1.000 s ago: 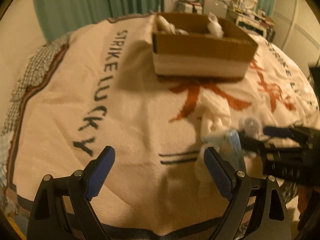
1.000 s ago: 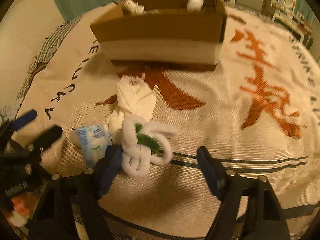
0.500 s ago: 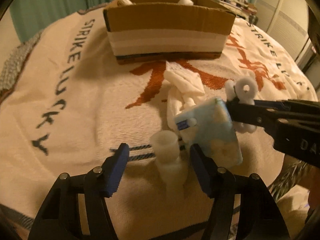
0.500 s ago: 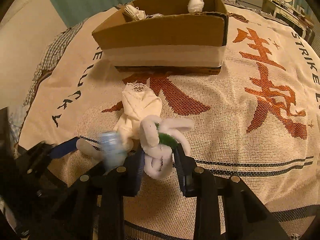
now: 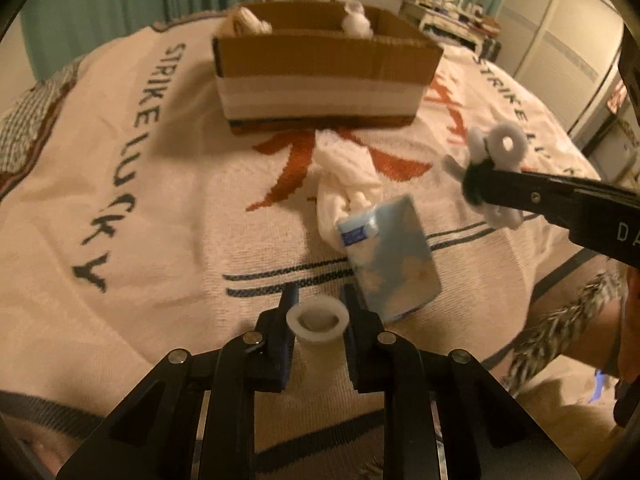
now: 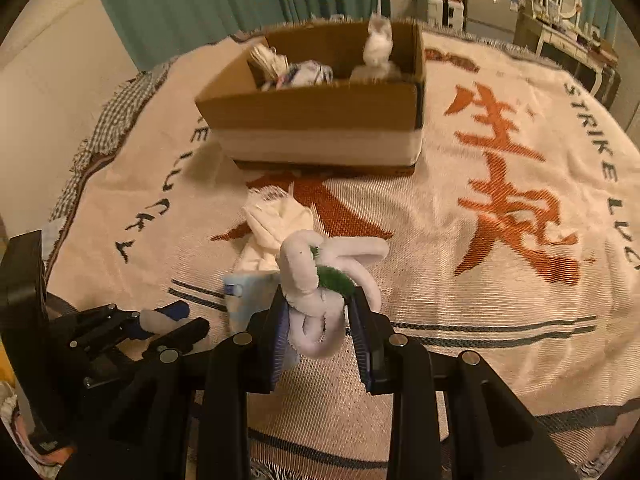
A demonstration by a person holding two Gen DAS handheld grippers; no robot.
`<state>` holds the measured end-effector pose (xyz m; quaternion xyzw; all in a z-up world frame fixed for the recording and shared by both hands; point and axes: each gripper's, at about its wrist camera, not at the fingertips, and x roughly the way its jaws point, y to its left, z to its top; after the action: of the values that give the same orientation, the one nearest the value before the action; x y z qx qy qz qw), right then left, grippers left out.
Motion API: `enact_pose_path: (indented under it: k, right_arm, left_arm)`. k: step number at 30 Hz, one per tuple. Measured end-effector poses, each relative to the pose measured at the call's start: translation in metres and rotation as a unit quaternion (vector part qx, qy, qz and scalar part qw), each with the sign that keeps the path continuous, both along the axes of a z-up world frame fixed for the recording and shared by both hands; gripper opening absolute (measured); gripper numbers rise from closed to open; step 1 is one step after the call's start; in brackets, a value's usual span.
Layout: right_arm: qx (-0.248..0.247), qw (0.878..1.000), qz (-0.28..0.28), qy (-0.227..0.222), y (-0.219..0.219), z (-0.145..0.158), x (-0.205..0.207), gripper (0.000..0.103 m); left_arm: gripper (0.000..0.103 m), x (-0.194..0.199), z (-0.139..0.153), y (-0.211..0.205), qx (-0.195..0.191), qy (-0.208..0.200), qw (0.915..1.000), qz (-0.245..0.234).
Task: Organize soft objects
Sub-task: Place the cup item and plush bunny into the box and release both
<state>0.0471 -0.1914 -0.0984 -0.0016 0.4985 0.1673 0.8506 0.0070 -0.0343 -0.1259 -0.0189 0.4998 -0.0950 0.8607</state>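
**Both tools gripping soft items over the blanket**

At the left, the left tool [image 5: 318, 308] is clamped narrowly on a small white soft tube with a rolled open rim [image 5: 317, 321], held just above the cream woven blanket with dark "STRIKE LUCKY" lettering and orange characters [image 5: 160, 208]. Just right of it, a pale blue plastic tissue packet [image 5: 390, 254] lies on the blanket, touching a crumpled white cloth bundle [image 5: 348, 176] behind it. Beyond the cloth stands an open brown cardboard box with a white band around its lower wall [image 5: 320, 92]; white soft items [image 6: 376, 54] and a striped fabric piece [image 6: 306, 74] sit inside it. Further right, the right tool [image 6: 318, 320] is closed around a white fuzzy knotted toy with a green band [image 6: 320, 280], lifted clear of the blanket, near the packet and in front of the box.
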Motion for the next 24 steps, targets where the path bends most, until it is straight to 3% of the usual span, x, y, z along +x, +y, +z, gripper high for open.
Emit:
enact_pose_path:
  k: [9, 14, 18, 24]
  right_arm:
    - [0.017, 0.999, -0.004, -0.047, -0.013, 0.052, -0.031, 0.029]
    - [0.021, 0.996, 0.007, -0.09, -0.012, 0.091, -0.033, 0.029]
    - [0.032, 0.992, 0.012, -0.122, -0.011, 0.122, -0.013, 0.029]
    - [0.034, 0.987, 0.012, -0.154, -0.005, 0.151, 0.05, 0.029]
  left_arm:
    - [0.02, -0.017, 0.07, 0.005, -0.019, -0.076, 0.9969, -0.006]
    - [0.02, 0.001, 0.108, 0.009, -0.053, -0.09, 0.9945, -0.014]
    - [0.02, 0.028, 0.138, 0.013, -0.059, -0.109, 0.992, -0.025]
    - [0.02, 0.094, 0.163, 0.007, -0.024, -0.146, 0.9886, -0.031]
